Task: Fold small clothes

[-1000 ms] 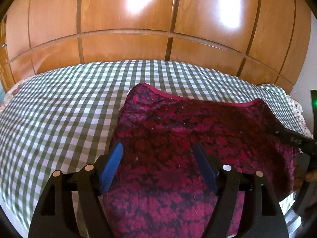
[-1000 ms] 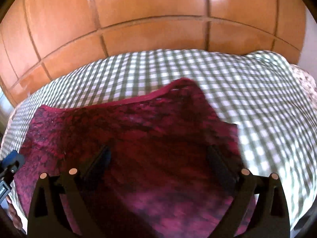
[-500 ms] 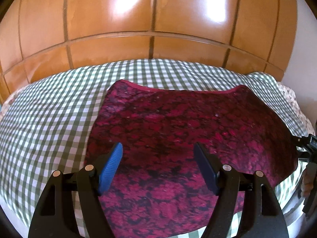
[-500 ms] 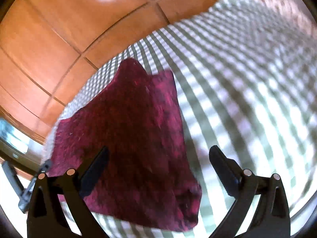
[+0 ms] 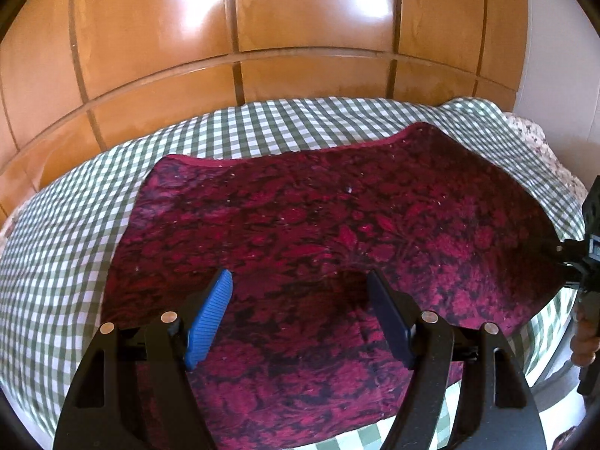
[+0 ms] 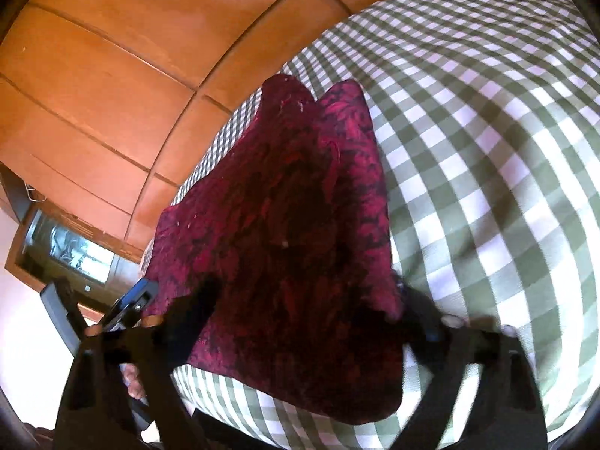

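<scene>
A dark red floral garment (image 5: 337,232) lies spread flat on the green-and-white checked bedcover (image 5: 67,247). My left gripper (image 5: 300,300) hangs open over the garment's near middle, and its blue pads (image 5: 210,311) touch nothing. In the right wrist view the same garment (image 6: 292,225) runs away from me lengthwise. My right gripper (image 6: 307,296) is at its near end, rolled and blurred. Its jaws are closing with the cloth's edge between them, and the pads still stand wide apart.
Glossy wooden wardrobe panels (image 5: 300,30) rise behind the bed. A floral cloth (image 5: 540,142) shows at the bed's far right corner. A hand (image 6: 131,382) and the left tool's frame (image 6: 127,303) sit at the lower left of the right wrist view, with a framed glass pane (image 6: 63,247) beyond.
The right gripper swung down and rolled to the garment's right end, and its jaws narrowed. The left gripper drew back, so the whole garment now shows, lying flat.
</scene>
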The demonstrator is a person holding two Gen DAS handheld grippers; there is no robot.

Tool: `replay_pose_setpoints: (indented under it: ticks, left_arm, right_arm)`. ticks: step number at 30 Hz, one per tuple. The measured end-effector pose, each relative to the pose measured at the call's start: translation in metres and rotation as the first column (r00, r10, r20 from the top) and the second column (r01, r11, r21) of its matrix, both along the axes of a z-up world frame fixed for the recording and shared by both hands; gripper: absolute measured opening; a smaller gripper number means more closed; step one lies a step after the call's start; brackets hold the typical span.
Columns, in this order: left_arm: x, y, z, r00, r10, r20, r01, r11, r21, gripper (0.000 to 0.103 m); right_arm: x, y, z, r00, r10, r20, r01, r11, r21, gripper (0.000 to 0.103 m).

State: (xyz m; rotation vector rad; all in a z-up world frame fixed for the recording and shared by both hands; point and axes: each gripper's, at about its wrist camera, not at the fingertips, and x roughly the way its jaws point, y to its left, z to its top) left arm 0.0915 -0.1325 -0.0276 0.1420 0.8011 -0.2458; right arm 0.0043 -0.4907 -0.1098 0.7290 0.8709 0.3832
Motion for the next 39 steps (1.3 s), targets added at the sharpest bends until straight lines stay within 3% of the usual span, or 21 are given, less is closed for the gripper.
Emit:
replay_pose_setpoints:
  ticks: [9,16,26,28,31,35,39]
  left_arm:
    - [0.008,-0.005,-0.006,1.000,0.005,-0.018,-0.004,1.000,0.012,0.076]
    - [0.010,-0.006,-0.008,1.000,0.013,-0.024,-0.013,1.000,0.001,0.077]
    - [0.011,-0.001,-0.008,0.999,0.017,-0.041,-0.019,0.999,-0.049,0.077]
    - [0.012,0.007,-0.005,0.998,0.010,-0.059,-0.016,0.995,-0.095,0.077]
    - [0.016,0.029,0.003,0.995,-0.004,-0.099,-0.017,0.977,-0.212,0.066]
    - [0.019,0.076,0.015,0.990,-0.018,-0.141,-0.041,0.914,-0.403,0.049]
    - [0.014,0.117,0.028,0.992,-0.010,-0.124,-0.054,0.863,-0.503,0.049]
  right_arm:
    - [-0.001,0.009,-0.006,0.999,0.025,0.033,-0.023,0.999,-0.047,0.076]
    - [0.001,0.015,-0.003,0.998,0.048,0.032,-0.046,0.997,-0.060,0.051]
    - [-0.001,0.028,0.021,0.998,0.051,0.030,-0.048,0.996,-0.082,0.039]
    - [-0.001,0.037,0.035,0.997,0.062,0.053,-0.057,0.994,-0.097,0.037]
    - [-0.001,0.054,0.059,0.991,0.087,0.097,-0.075,0.990,-0.117,0.035]
    - [0.000,0.085,0.092,0.973,0.148,0.175,-0.121,0.980,-0.157,0.033]
    - [0.002,0.133,0.120,0.940,0.240,0.242,-0.191,0.959,-0.209,0.032]
